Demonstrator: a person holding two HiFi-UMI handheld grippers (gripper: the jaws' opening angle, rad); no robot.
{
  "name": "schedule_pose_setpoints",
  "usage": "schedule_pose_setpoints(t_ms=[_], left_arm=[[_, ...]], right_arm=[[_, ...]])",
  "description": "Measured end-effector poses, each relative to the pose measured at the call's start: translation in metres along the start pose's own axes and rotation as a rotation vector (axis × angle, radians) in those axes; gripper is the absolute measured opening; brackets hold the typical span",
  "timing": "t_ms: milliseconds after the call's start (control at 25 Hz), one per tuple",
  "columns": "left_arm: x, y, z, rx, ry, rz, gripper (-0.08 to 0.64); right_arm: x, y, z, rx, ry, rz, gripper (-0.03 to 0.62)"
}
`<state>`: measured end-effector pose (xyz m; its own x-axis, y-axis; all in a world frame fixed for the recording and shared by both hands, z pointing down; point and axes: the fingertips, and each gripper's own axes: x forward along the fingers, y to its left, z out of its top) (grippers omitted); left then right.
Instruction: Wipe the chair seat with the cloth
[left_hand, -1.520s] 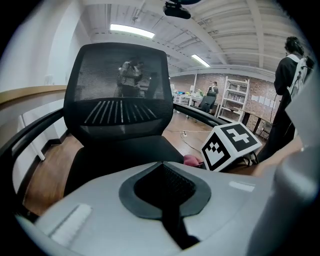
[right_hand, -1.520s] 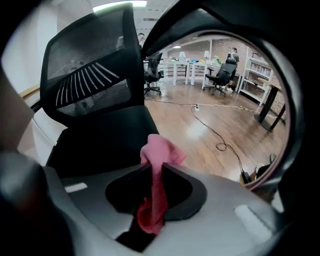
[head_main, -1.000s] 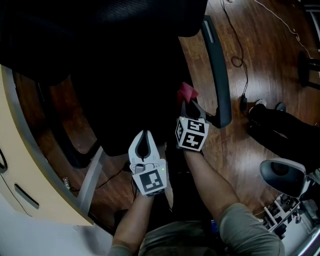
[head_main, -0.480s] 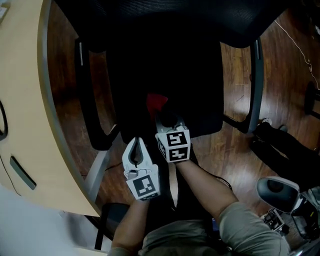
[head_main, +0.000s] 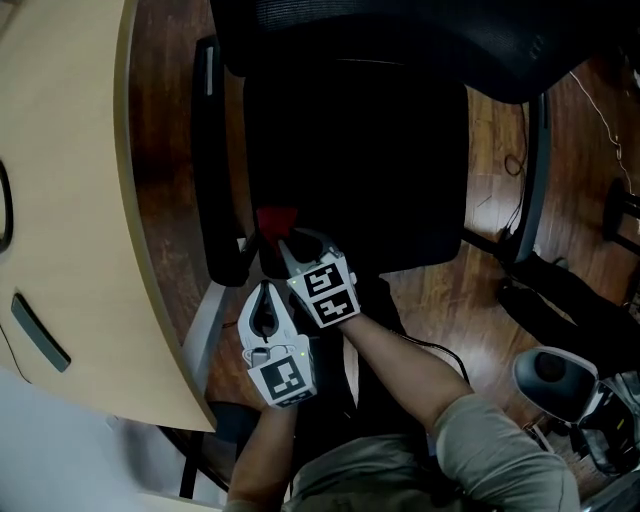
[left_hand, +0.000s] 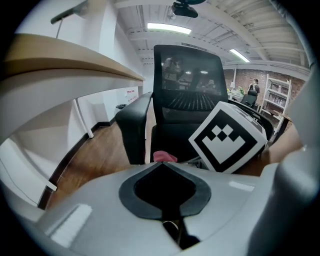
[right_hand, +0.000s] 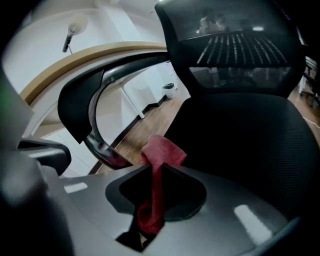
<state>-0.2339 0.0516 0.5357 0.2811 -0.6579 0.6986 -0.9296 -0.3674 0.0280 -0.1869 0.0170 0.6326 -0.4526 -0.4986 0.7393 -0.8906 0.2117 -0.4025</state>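
Note:
The black chair seat (head_main: 355, 170) fills the middle of the head view. A red cloth (head_main: 277, 220) lies against its front left corner, beside the left armrest (head_main: 215, 170). My right gripper (head_main: 283, 240) is shut on the cloth. In the right gripper view the cloth (right_hand: 162, 152) runs up between the closed jaws of the right gripper (right_hand: 157, 165) and bunches past their tips, over the edge of the seat (right_hand: 240, 135). My left gripper (head_main: 264, 288) hangs just below and to the left, off the seat, shut with nothing in it. In the left gripper view the cloth (left_hand: 165, 156) peeks past the left gripper (left_hand: 162, 164).
A beige desk (head_main: 70, 200) curves along the left, close to the left armrest. The right armrest (head_main: 535, 160) and a cable (head_main: 515, 165) lie over wood floor at right. Another chair's base (head_main: 555, 375) stands at the bottom right. The mesh backrest (right_hand: 235, 45) rises behind the seat.
My right gripper has carried the cloth from the seat's right side, by the right armrest, across to the front left corner. The left gripper stayed shut near the front edge.

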Motion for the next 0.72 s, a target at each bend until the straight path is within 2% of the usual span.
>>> schedule_pose_setpoints(t_ms=[160, 360, 720], left_arm=[[0.0, 0.007, -0.002, 0.003, -0.001, 0.013, 0.006], [0.005, -0.006, 0.001, 0.008, -0.018, -0.013, 0.006], [0.014, -0.081, 0.026, 0.081, -0.034, -0.126, 0.006]], right_arm=[[0.009, 0.006, -0.016, -0.046, 0.044, 0.006, 0.061], [0.001, -0.014, -0.019, -0.027, 0.035, -0.037, 0.061], [-0.059, -0.103, -0.025, 0.082, -0.012, -0.211, 0.061]])
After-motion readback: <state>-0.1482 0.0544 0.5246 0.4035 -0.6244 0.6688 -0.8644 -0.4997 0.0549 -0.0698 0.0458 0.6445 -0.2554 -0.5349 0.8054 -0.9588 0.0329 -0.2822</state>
